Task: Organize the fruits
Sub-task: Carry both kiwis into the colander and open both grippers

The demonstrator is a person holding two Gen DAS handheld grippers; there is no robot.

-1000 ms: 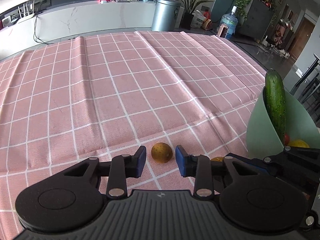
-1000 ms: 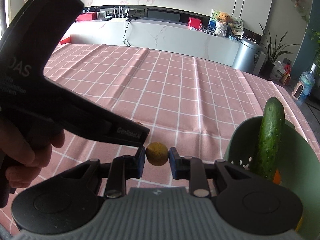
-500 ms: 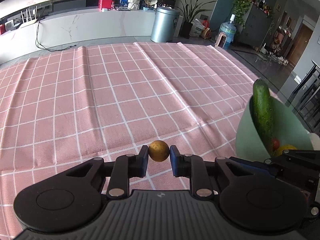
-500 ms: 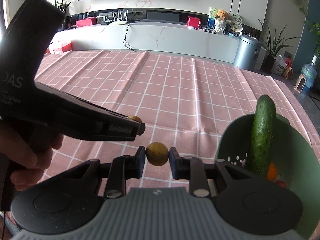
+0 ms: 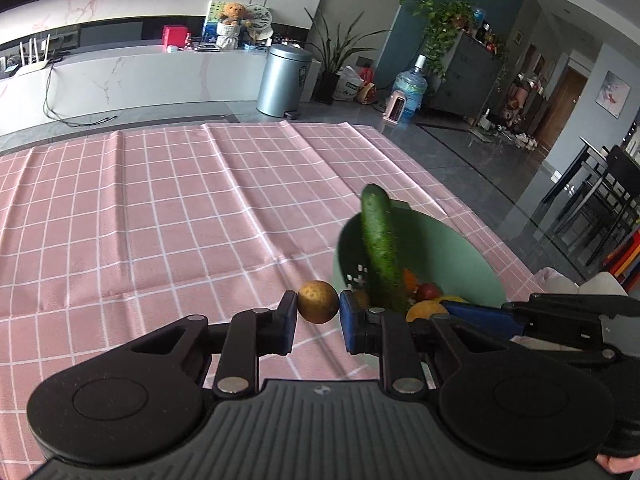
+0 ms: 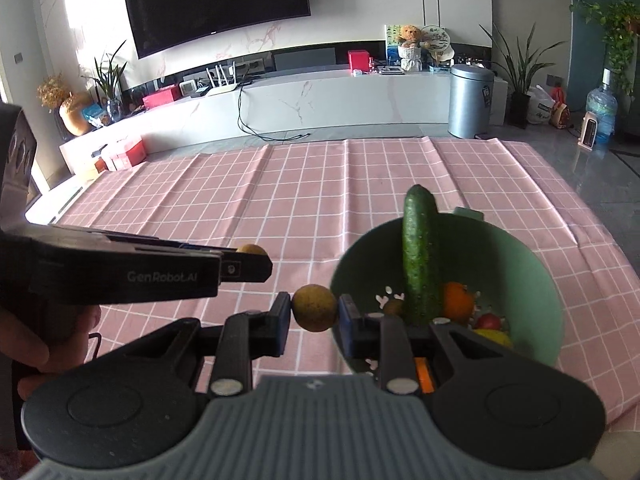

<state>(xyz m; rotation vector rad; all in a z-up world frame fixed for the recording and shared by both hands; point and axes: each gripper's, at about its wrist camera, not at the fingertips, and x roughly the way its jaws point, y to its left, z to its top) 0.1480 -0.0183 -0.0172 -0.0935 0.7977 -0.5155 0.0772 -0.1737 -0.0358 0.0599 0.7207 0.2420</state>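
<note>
— Left gripper (image 5: 318,312), left wrist view?
— Clamped on a small round yellow-brown fruit (image 5: 318,301), held above the pink checked tablecloth (image 5: 160,220), just left of the green bowl (image 5: 452,248) holding a cucumber (image 5: 380,248).
— Right wrist view?
— Right gripper (image 6: 314,314) pinches a second yellow-brown fruit (image 6: 314,307) beside that bowl's rim.

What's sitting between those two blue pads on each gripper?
A small brown fruit in each: one in the left gripper in its wrist view, another in the right gripper in its own.
</note>
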